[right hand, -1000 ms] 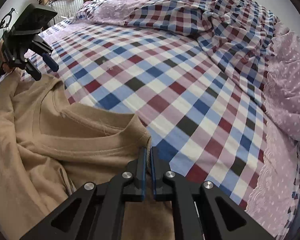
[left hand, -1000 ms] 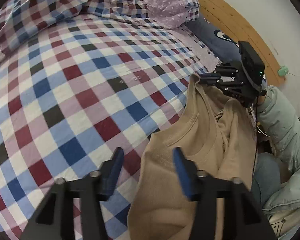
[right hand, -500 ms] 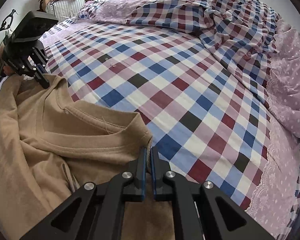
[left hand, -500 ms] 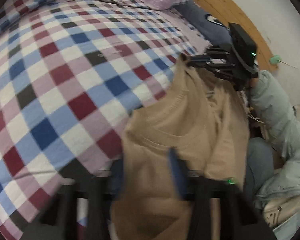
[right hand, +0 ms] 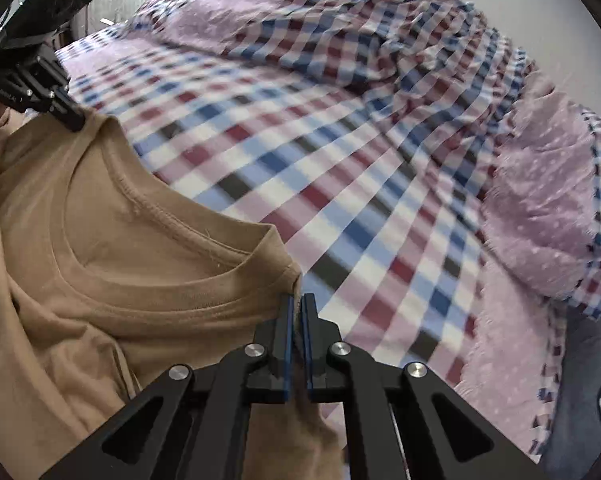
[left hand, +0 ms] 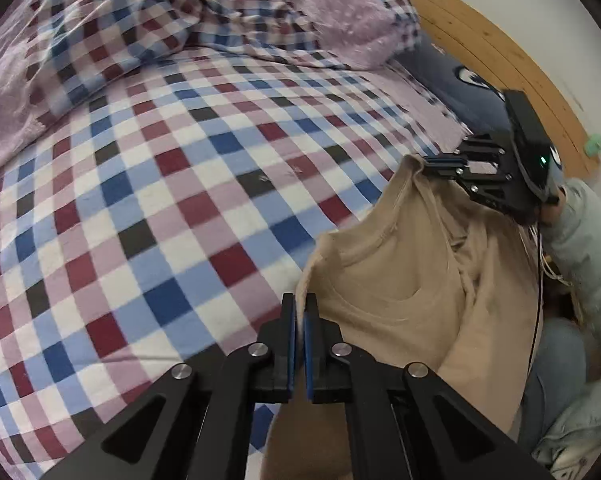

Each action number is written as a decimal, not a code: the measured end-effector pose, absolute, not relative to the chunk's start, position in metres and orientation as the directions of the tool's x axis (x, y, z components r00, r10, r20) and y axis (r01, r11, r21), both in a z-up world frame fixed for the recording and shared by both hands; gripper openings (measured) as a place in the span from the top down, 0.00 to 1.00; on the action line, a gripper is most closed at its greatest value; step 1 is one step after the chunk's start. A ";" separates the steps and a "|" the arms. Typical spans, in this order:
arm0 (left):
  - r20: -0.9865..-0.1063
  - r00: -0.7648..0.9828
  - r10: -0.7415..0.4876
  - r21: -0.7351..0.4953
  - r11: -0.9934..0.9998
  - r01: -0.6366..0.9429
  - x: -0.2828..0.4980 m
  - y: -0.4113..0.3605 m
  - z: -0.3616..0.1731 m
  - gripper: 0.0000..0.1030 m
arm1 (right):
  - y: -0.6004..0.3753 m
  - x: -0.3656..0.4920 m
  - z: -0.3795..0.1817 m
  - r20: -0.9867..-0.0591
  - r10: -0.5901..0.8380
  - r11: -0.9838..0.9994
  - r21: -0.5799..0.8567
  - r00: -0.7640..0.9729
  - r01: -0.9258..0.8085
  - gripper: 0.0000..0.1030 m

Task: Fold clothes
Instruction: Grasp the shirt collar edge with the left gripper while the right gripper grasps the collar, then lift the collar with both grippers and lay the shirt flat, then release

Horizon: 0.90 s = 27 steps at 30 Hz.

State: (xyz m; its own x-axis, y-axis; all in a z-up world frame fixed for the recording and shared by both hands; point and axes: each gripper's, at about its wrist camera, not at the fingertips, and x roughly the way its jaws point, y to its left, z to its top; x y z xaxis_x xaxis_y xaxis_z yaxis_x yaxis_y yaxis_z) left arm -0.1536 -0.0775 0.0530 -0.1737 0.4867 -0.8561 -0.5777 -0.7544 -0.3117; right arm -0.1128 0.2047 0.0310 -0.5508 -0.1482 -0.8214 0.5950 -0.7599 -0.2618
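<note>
A tan T-shirt (left hand: 400, 280) hangs stretched between my two grippers at the near edge of the bed, its round neckline facing up. My left gripper (left hand: 299, 304) is shut on one shoulder of the shirt. My right gripper (right hand: 297, 304) is shut on the other shoulder of the shirt (right hand: 112, 256). Each gripper shows in the other's view: the right one (left hand: 428, 162) at the far shoulder, the left one (right hand: 74, 120) at the upper left. The lower part of the shirt hangs down out of sight.
The bed is covered by a red, blue and white checked sheet (left hand: 172, 200). A crumpled checked duvet (right hand: 380, 40) and a lilac dotted pillow (right hand: 548, 208) lie at its far side. A wooden headboard (left hand: 500, 52) and a dark blue cushion (left hand: 460, 76) stand beyond.
My left gripper was open beside the shirt; it has closed on the shoulder. The shirt is now lifted and pulled wider between both grippers.
</note>
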 end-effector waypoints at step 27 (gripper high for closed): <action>-0.728 -0.679 0.096 -0.020 -0.993 -0.120 -0.351 -0.046 0.110 0.98 | 0.176 -0.337 0.055 -0.643 0.202 -0.814 -0.529 -0.739 0.238 0.98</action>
State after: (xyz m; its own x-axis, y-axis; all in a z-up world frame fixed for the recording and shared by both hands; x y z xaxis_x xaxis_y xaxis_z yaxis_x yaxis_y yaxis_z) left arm -0.3513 -0.0455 0.1095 -0.6785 0.0961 -0.7283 -0.1195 -0.9926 -0.0196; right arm -0.3371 0.1762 0.0552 -0.7389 0.2016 -0.6429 0.2382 -0.8144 -0.5292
